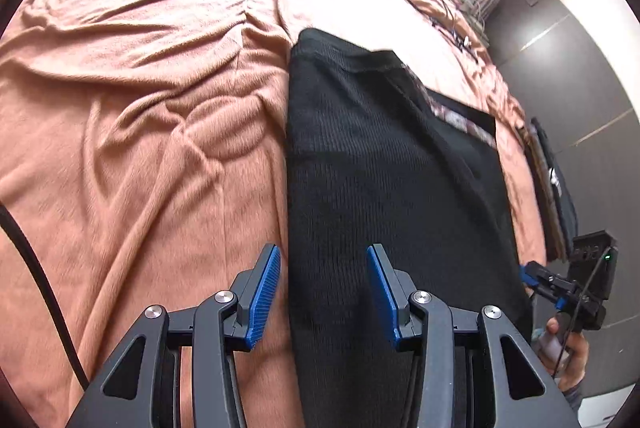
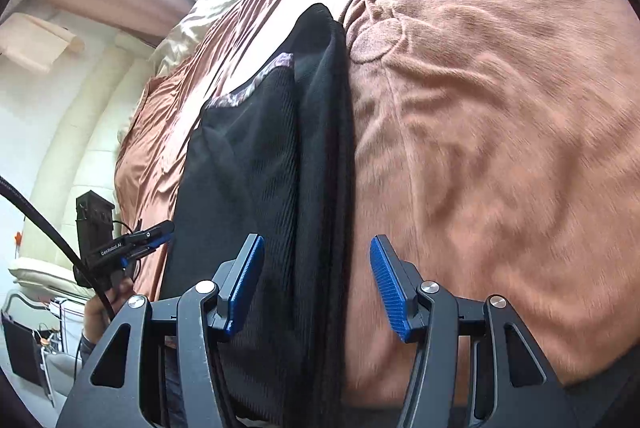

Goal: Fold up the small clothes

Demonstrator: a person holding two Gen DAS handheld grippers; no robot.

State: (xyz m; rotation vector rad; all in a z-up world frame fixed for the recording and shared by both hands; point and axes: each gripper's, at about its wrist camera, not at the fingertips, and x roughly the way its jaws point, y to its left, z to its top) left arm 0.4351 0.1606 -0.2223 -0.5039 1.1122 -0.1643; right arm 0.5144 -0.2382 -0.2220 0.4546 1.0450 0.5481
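A black ribbed knit garment [image 1: 392, 164], already folded into a long narrow strip, lies flat on the rumpled salmon-pink fleece blanket [image 1: 140, 100] that covers the bed. Its long axis runs straight away from both cameras, so each gripper looks along the strip from its near end towards the far end, where a patterned band [image 1: 460, 120] shows on an under layer. The left gripper [image 1: 324, 292] hangs with its blue ribbed pads spread apart and nothing between them; it straddles the strip's left long edge, one pad over the blanket, the other over the cloth. The right gripper [image 2: 318, 284] is likewise spread and empty, straddling the right long edge, where several stacked layers form a thick fold [image 2: 324, 132]. Both sit at about the same near end, so neither is clearly the nearer, and whether any pad touches the fabric cannot be told. In the left wrist view the right gripper appears small at the right margin, carried in a person's hand [image 1: 568, 352]. The likely next fold is end over end, which would call for each gripper to pinch its near corner and carry it along the long axis towards the far end.
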